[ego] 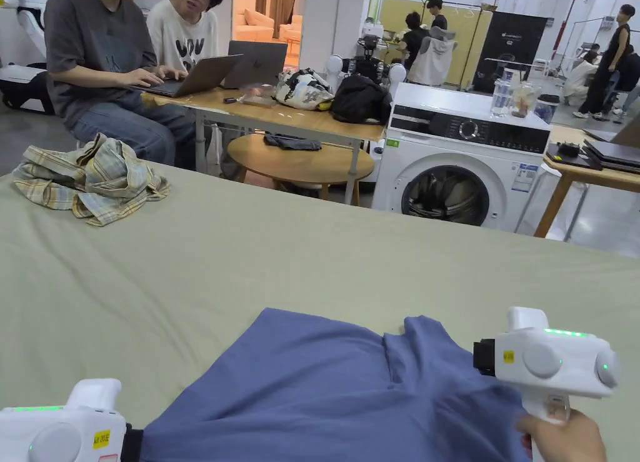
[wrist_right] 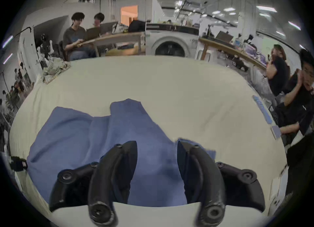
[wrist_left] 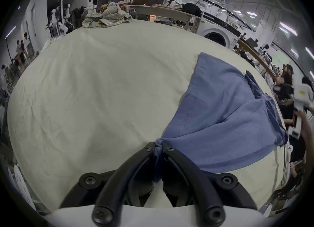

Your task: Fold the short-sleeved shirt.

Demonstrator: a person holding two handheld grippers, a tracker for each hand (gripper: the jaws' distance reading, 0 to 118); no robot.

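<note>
A blue short-sleeved shirt (ego: 325, 388) lies partly spread on the pale green table cover (ego: 312, 251) near the front edge. In the left gripper view a bunched corner of the shirt (wrist_left: 220, 111) is pinched in my left gripper (wrist_left: 158, 145), both jaws pressing on it. That gripper (ego: 128, 444) sits at the bottom left of the head view, at the shirt's left end. My right gripper (wrist_right: 157, 145) stands open just above the shirt (wrist_right: 102, 137), jaws well apart with blue cloth beneath them. A hand holds it at the shirt's right end (ego: 484, 358).
A crumpled plaid shirt (ego: 90, 179) lies at the table's far left corner. Beyond the far edge stand a washing machine (ego: 456, 163) and a wooden desk (ego: 281, 116) where two people sit with laptops. Other people sit off the table's right side (wrist_right: 278, 74).
</note>
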